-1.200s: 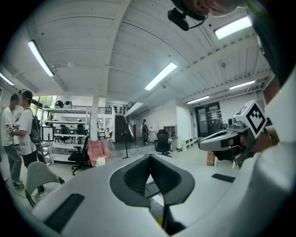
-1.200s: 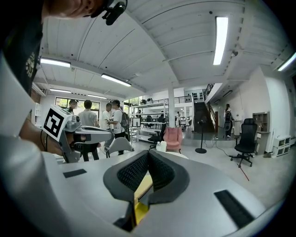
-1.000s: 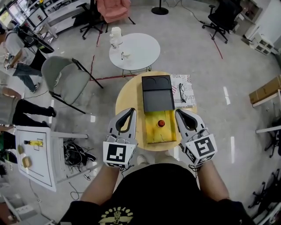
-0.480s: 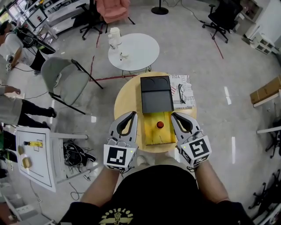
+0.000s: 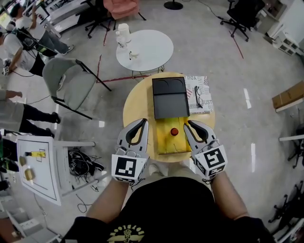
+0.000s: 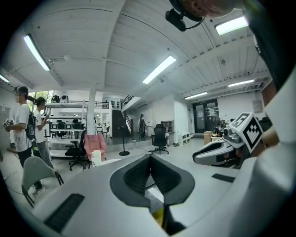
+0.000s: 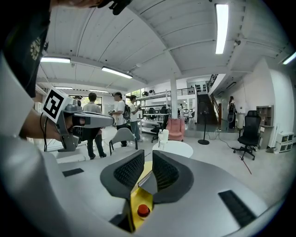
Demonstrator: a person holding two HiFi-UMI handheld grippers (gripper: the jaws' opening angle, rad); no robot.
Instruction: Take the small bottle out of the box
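Okay, nearest you: your left gripper (image 5: pixel 143 123) is just beside the left edge of the box (image 5: pixel 167 144). Its jaws are closed tip to tip with nothing in them. Your right gripper (image 5: pixel 188 124) is just beside the box's right edge. Its jaws are opening, with a narrow gap between the pads (image 7: pixel 129 170), and nothing is held. In the right gripper view the gap only frames the box beyond it. Whether either gripper touches the box, you can't tell.

The box is a yellow tray lying lengthwise away from you, and its near half is uncovered. The small bottle (image 5: pixel 174 132) is in that uncovered half, between your two grippers. Only its red top shows, close to the near edge of the black lid (image 5: pixel 170 102). The lid covers the far half of the box and reaches past it.

All of this is on a round wooden table (image 5: pixel 137 107). A newspaper (image 5: pixel 204 84) lies to the right of the lid, with a pair of glasses (image 5: pixel 197 98) on it.

Farther off there is a round white table (image 5: pixel 154 47) with a white container (image 5: pixel 124 33) at its left rim. A grey chair (image 5: pixel 59 76) stands left of the wooden table, and a pink chair (image 5: pixel 121 5) is at the top edge. People (image 5: pixel 16 45) stand far left.
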